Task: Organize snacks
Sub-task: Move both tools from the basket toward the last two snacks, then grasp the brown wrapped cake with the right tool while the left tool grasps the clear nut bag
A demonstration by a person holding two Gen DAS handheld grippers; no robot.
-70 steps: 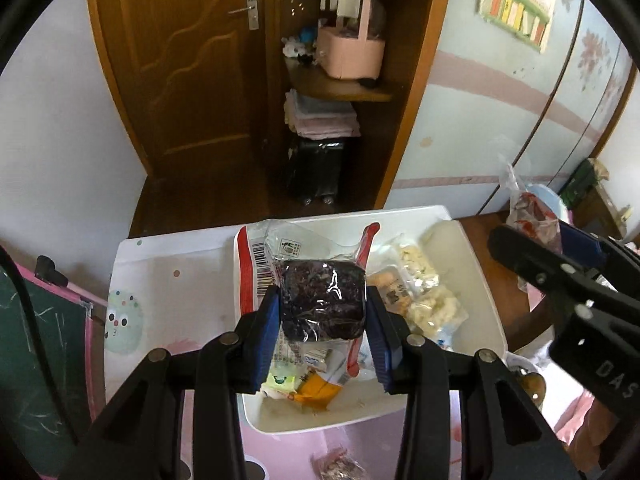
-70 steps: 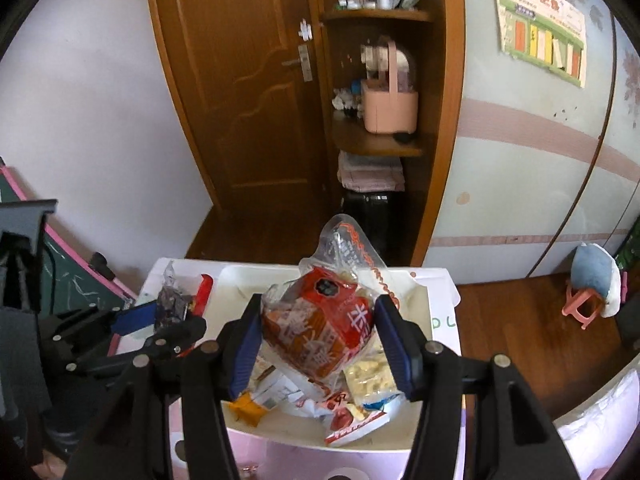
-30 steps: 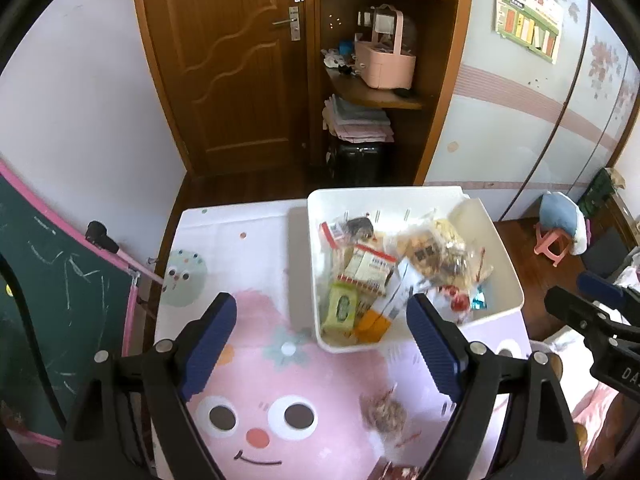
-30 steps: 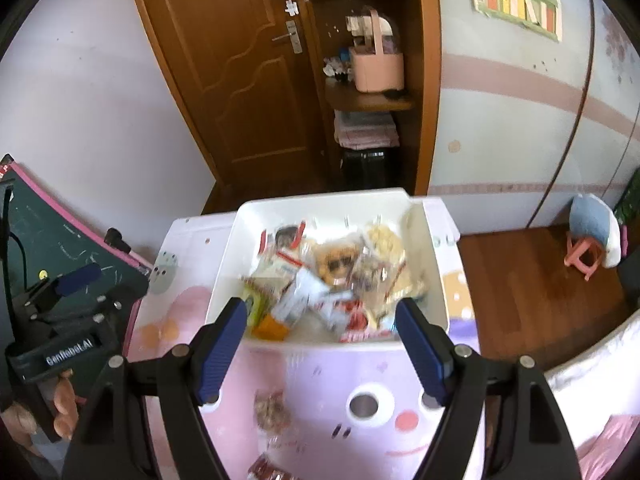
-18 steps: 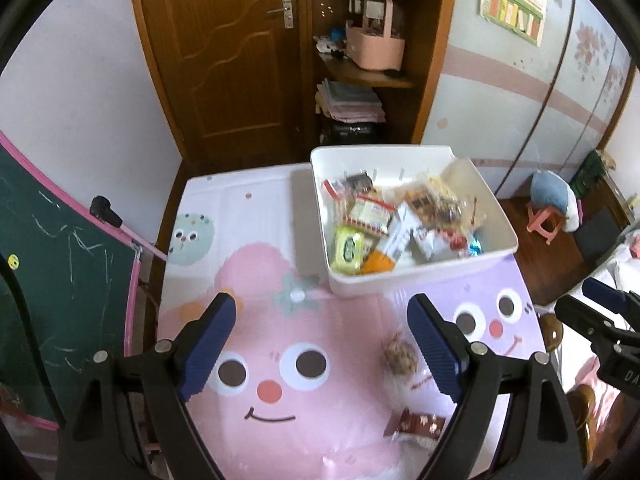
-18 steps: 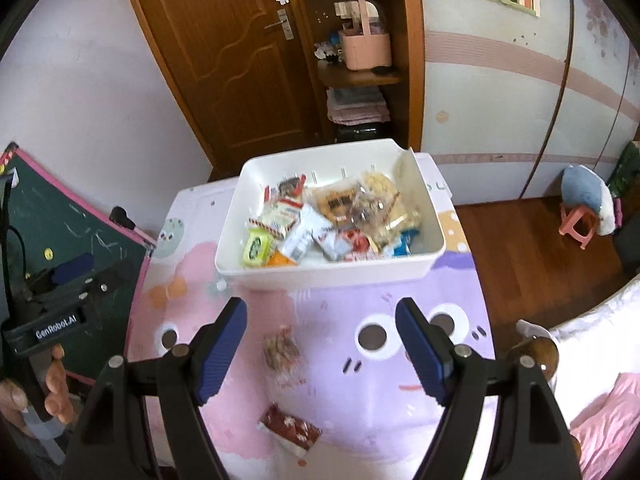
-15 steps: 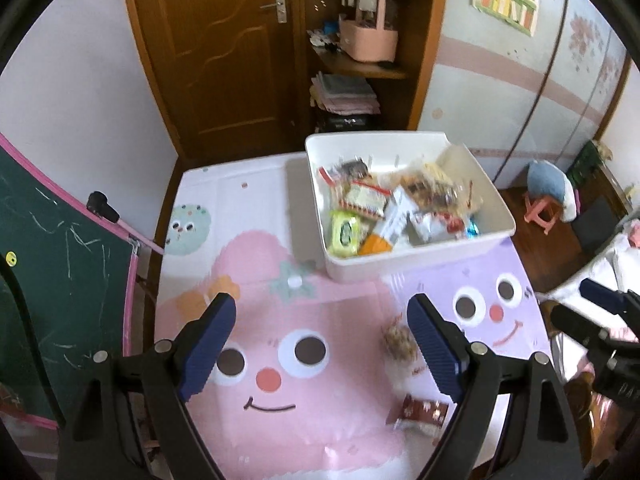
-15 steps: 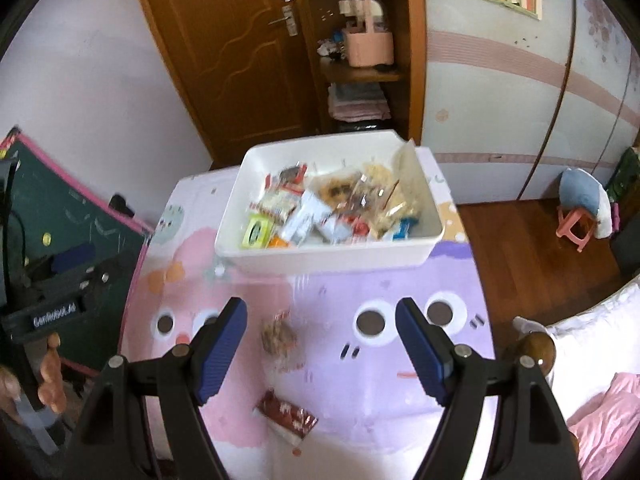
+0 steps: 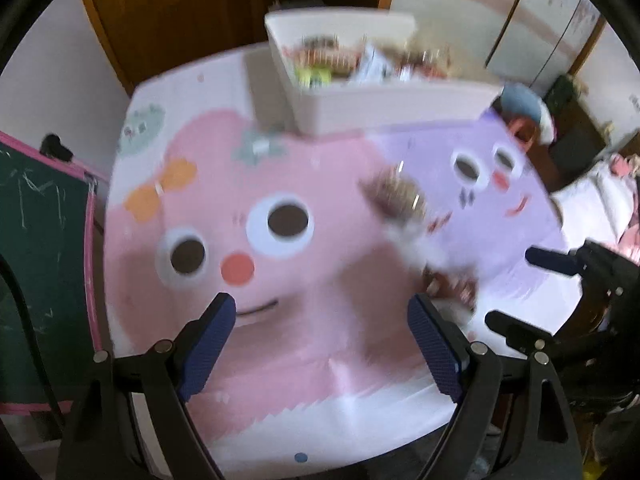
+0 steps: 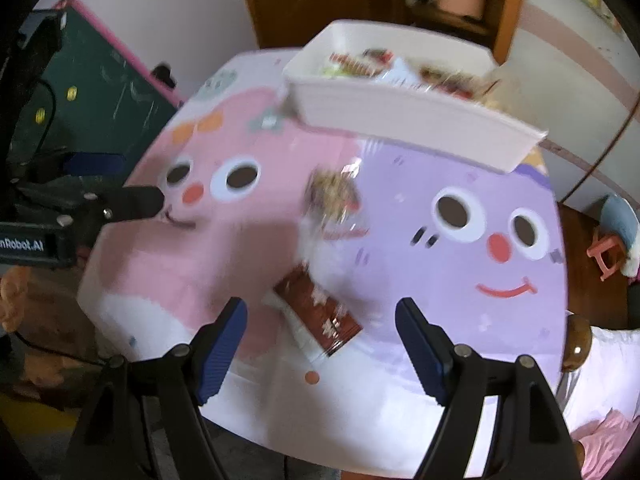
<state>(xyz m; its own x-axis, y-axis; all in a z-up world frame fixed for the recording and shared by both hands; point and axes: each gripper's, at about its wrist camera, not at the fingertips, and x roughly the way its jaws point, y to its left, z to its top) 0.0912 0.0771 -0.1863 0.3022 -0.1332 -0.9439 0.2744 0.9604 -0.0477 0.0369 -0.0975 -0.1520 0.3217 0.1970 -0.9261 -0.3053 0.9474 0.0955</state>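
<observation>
A white bin [image 9: 384, 98] full of snack packets stands at the far side of the table; it also shows in the right wrist view [image 10: 400, 116]. A clear bag of brown snacks [image 10: 334, 196] lies mid-table, also in the left wrist view [image 9: 396, 196]. A dark red packet [image 10: 320, 316] lies near the front edge, just ahead of my right gripper [image 10: 320, 344], which is open and empty. My left gripper [image 9: 320, 340] is open and empty, with the red packet [image 9: 452, 284] to its right. Both views are blurred.
The table wears a pink and purple cartoon-face cloth [image 10: 460, 280]. A green chalkboard [image 9: 36, 208] stands at the left. A small pink stool [image 10: 608, 256] and wooden floor lie to the right. A brown door and shelf are behind the table.
Both grippers let go of their packets into the bin, opened, pulled back and dropped low toward the table's front edge. Two loose packets now lie close ahead.
</observation>
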